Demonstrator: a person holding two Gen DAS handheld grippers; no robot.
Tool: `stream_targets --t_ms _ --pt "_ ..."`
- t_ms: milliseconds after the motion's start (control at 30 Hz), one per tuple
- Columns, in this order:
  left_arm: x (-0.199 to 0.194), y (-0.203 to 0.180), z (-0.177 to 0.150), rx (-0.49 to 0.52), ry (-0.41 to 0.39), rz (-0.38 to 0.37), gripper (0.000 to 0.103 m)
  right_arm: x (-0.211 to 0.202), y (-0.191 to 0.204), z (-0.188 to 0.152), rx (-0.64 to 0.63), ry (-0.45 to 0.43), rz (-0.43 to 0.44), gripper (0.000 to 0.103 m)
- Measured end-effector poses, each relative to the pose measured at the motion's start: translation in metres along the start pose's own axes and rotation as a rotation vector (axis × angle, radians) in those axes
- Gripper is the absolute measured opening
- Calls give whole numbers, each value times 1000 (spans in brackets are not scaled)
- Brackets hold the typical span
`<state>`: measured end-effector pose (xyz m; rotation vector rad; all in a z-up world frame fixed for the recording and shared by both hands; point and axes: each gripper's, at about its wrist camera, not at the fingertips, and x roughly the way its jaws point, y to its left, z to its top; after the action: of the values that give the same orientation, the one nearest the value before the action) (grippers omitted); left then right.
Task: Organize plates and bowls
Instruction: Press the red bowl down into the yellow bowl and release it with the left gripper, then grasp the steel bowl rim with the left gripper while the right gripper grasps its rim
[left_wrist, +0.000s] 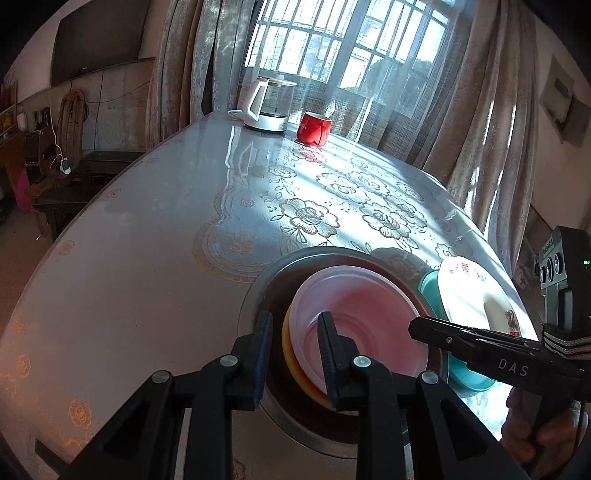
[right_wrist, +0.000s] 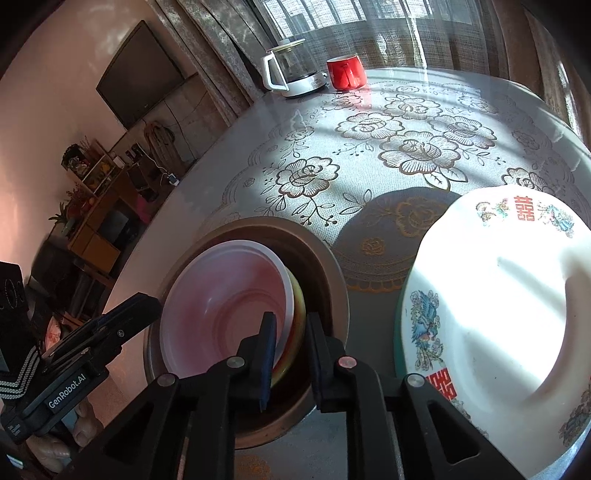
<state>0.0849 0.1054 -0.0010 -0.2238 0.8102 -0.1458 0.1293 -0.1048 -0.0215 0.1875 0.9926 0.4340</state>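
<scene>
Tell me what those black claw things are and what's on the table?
They are grippers, two-finger tongs a person holds, one per hand. Each carries a camera, so each picture looks along its own fingers. The left gripper and the right gripper are both open, holding nothing, straddling opposite rims of a metal basin. Inside it, a pale pink plastic bowl sits in a yellow bowl. Beside it a white painted bowl lies upside down on a teal plate. Far off stand a red mug and a white kettle.

Open tablecloth (left_wrist: 147, 258) left of metal basin (left_wrist: 258, 295); white plate (right_wrist: 498, 314) crowds its right.
</scene>
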Motion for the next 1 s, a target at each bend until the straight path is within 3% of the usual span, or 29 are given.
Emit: stream_targets --t_ms 200,400,1000 --pt "15 -1 -9 -10 58 -5 16 0 2 -2 -20 -23 -14 18" --pt "14 -6 -9 -2 66 -8 16 1 3 -2 -24 -36 -29 14" --pt "10 -4 -15 -24 83 -12 16 -3 2 -8 -9 -23 -1 15"
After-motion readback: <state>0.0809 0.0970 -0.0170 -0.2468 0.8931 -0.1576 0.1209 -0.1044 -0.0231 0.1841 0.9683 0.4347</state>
